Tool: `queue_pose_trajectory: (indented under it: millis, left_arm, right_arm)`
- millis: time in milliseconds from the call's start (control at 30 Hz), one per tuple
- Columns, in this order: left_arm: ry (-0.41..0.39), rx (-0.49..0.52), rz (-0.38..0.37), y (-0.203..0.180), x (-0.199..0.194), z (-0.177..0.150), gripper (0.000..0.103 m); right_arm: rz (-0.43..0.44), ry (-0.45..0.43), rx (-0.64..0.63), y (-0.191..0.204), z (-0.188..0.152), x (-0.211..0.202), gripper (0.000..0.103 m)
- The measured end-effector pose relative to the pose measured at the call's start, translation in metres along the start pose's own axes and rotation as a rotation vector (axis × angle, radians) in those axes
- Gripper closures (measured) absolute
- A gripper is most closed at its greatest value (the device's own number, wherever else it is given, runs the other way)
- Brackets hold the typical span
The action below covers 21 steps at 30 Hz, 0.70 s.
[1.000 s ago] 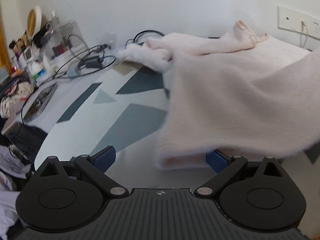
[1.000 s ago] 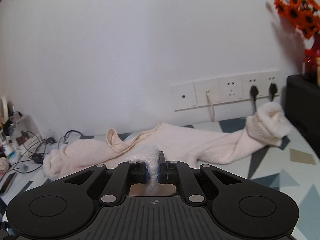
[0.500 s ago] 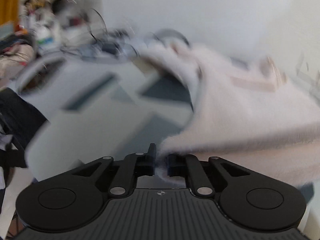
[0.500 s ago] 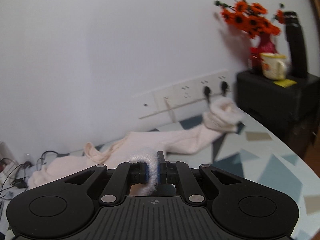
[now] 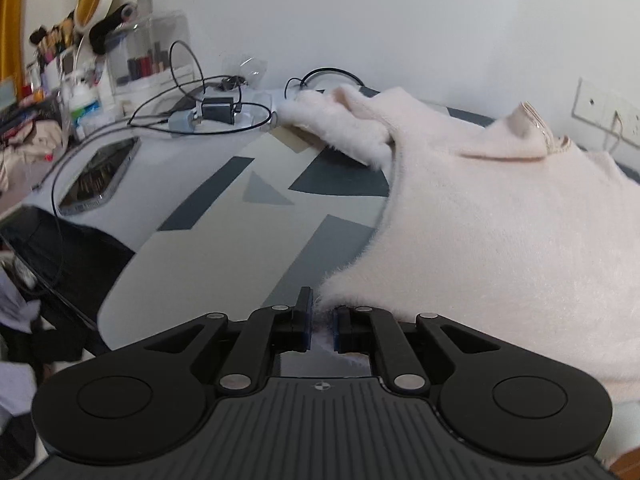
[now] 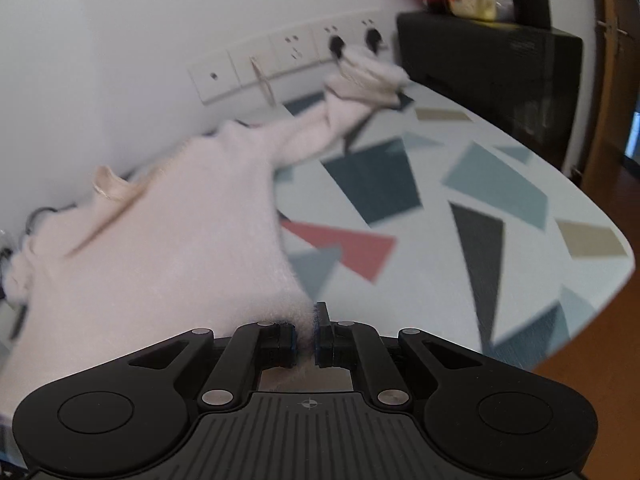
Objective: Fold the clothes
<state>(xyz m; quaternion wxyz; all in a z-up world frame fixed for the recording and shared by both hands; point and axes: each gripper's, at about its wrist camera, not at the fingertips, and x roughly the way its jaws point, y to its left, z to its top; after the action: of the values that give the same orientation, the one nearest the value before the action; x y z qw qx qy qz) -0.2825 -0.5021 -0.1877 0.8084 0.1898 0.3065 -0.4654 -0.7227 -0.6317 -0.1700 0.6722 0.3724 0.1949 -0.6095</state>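
A fluffy pale pink sweater (image 5: 500, 216) lies spread on the table with the geometric pattern (image 5: 224, 208). Its collar points to the wall and one sleeve runs left toward the cables. My left gripper (image 5: 322, 326) is shut on the sweater's near left hem corner. In the right wrist view the sweater (image 6: 168, 240) stretches from the wall toward me, its far sleeve (image 6: 360, 80) bunched by the sockets. My right gripper (image 6: 305, 342) is shut on the near right hem corner.
At the left stand a phone (image 5: 100, 176), chargers with cables (image 5: 212, 112), a clear organiser (image 5: 144, 60) and a mirror. A black cabinet (image 6: 488, 72) with a mug stands at the far right. Wall sockets (image 6: 288, 56) line the back. The table's rounded edge (image 6: 600, 288) drops to the floor.
My left gripper went from open to shut on the hem corner. My right gripper swung right and down with the hem, and the sweater now lies pulled out flatter.
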Motion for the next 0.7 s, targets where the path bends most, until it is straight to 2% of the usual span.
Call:
queue_pose_trajectory:
  millis: [233, 333, 500, 700]
  left_arm:
    - [-0.026, 0.064, -0.054, -0.001, -0.023, 0.002, 0.093]
    - [0.019, 0.063, -0.061, 0.003, -0.022, -0.009, 0.093]
    - [0.097, 0.062, -0.069, 0.008, -0.02, -0.03, 0.093]
    - [0.137, 0.116, -0.094, 0.004, -0.029, -0.043, 0.093]
  right_arm:
    - [-0.02, -0.098, 0.03, -0.006, 0.008, -0.034, 0.097]
    - [-0.027, -0.075, 0.018, -0.009, 0.001, -0.042, 0.097]
    - [-0.063, 0.007, 0.017, -0.016, -0.031, -0.033, 0.097]
    - [-0.082, 0.017, 0.033, -0.028, -0.053, -0.035, 0.097]
